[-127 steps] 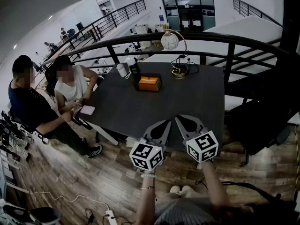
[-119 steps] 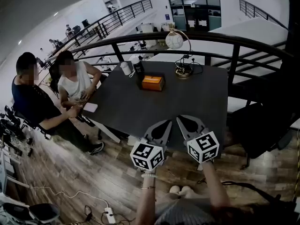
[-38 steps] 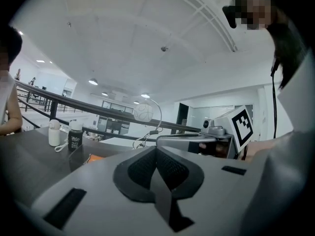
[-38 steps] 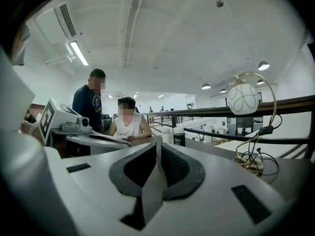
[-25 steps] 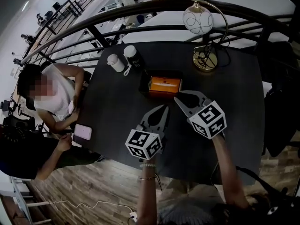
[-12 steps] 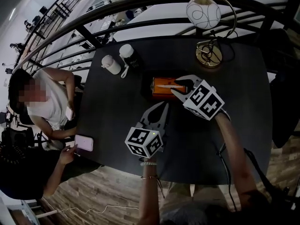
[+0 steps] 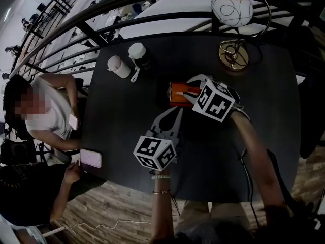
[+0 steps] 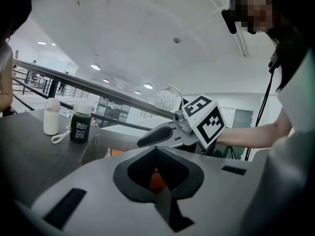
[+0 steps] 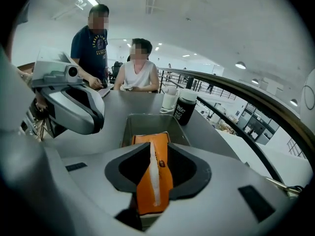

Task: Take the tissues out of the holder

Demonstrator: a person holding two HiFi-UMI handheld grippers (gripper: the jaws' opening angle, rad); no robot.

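- The right gripper (image 9: 158, 144) has its jaws closed in on the orange tissue pack (image 9: 155, 181). A pad presses each long side, and the pack's white slit runs straight down the gap between them.
- The pack's far end sits over the rectangular holder (image 9: 145, 124), whose low walls show around it. Its near end reaches back between the jaws.
- In the head view the holder (image 7: 167, 91) stands near the middle of the dark table (image 7: 127, 111), well in from every edge.
- The left gripper (image 8: 157, 149) has its jaws closed tip to tip with nothing between them. It hangs over bare tabletop just on the near side of the holder, apart from it.
- The black bottle (image 7: 144, 61) and the white flask (image 7: 118, 66) stand toward the far left corner, well apart from the holder with open tabletop between.
- The globe lamp (image 7: 232, 11) stands at the far right, its brass base near the far edge.
- A curved railing (image 7: 101, 19) runs just beyond the far edge.
- A phone (image 7: 91, 158) lies at the near left edge, beside a seated person's hand.
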